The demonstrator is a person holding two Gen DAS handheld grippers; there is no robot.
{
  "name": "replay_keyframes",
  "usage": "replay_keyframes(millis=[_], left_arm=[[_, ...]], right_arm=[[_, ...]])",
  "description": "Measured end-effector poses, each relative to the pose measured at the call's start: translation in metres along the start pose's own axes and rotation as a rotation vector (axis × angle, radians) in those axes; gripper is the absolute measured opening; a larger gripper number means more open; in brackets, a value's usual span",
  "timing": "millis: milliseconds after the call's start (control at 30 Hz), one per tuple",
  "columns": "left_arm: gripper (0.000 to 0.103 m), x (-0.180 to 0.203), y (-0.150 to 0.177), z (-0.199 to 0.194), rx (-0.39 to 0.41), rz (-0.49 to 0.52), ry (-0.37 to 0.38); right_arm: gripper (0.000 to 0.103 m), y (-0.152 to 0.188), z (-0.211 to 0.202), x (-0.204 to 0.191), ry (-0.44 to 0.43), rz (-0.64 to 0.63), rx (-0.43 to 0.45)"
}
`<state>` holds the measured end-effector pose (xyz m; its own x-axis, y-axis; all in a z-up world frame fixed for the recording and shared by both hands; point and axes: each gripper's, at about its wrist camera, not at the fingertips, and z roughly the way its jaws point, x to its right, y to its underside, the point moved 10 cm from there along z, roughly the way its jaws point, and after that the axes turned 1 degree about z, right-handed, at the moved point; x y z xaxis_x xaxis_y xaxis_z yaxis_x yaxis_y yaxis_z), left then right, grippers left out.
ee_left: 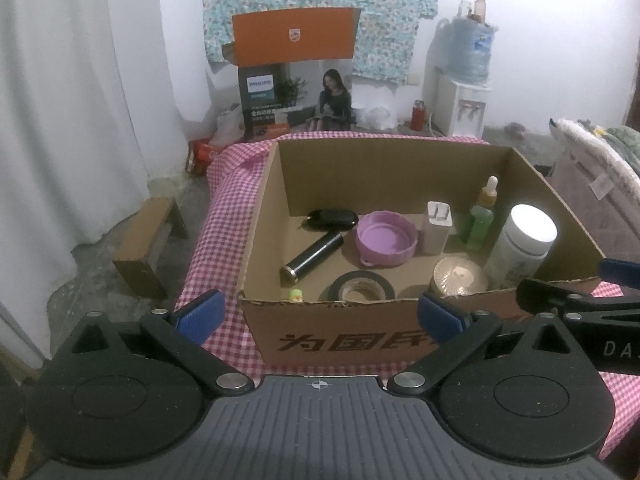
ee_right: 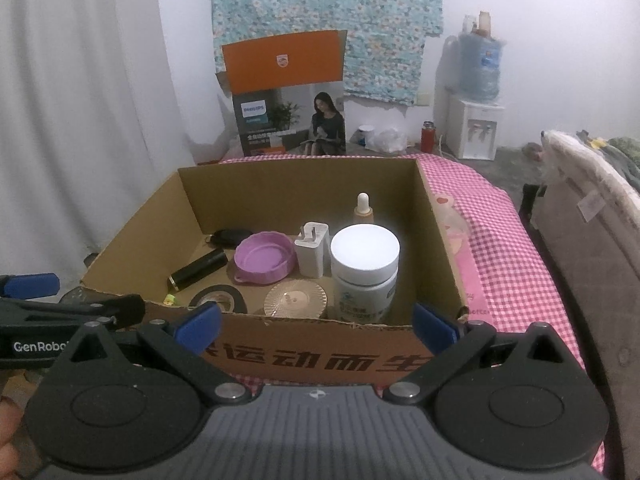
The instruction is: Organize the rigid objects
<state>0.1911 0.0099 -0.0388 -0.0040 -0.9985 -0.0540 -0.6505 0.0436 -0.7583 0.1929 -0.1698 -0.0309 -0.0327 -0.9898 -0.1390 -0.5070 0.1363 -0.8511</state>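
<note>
An open cardboard box (ee_left: 264, 216) (ee_right: 440, 232) stands on a pink checked cloth. Inside lie a black tube (ee_left: 312, 258) (ee_right: 198, 267), a black case (ee_left: 332, 219), a purple lid (ee_left: 386, 242) (ee_right: 264, 258), a white charger (ee_left: 437, 227) (ee_right: 313, 249), a green bottle (ee_left: 478, 226), a dropper bottle (ee_right: 363, 208), a white-capped jar (ee_left: 522, 246) (ee_right: 365, 270), a tape roll (ee_left: 362, 289) (ee_right: 218, 300), a ribbed round lid (ee_left: 459, 278) (ee_right: 295, 299) and a tiny yellow-green piece (ee_left: 296, 295). My left gripper (ee_left: 320, 316) and right gripper (ee_right: 316, 326) hover open before the box's near wall, both empty.
A Philips carton (ee_left: 294, 76) leans on the back wall under a floral cloth. A water dispenser (ee_left: 464, 88) and red flask (ee_left: 418, 115) stand at back right. A small wooden stool (ee_left: 150, 240) sits on the floor left. Bedding (ee_right: 592, 208) lies right.
</note>
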Motion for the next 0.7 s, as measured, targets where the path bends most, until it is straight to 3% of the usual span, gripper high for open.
replay_keyframes(millis=[700], left_arm=[[0.103, -0.0013, -0.0024, 0.0003, -0.001, -0.001, 0.001]], right_arm=[[0.103, -0.0032, -0.0039, 0.0061, 0.013, -0.002, -0.002]])
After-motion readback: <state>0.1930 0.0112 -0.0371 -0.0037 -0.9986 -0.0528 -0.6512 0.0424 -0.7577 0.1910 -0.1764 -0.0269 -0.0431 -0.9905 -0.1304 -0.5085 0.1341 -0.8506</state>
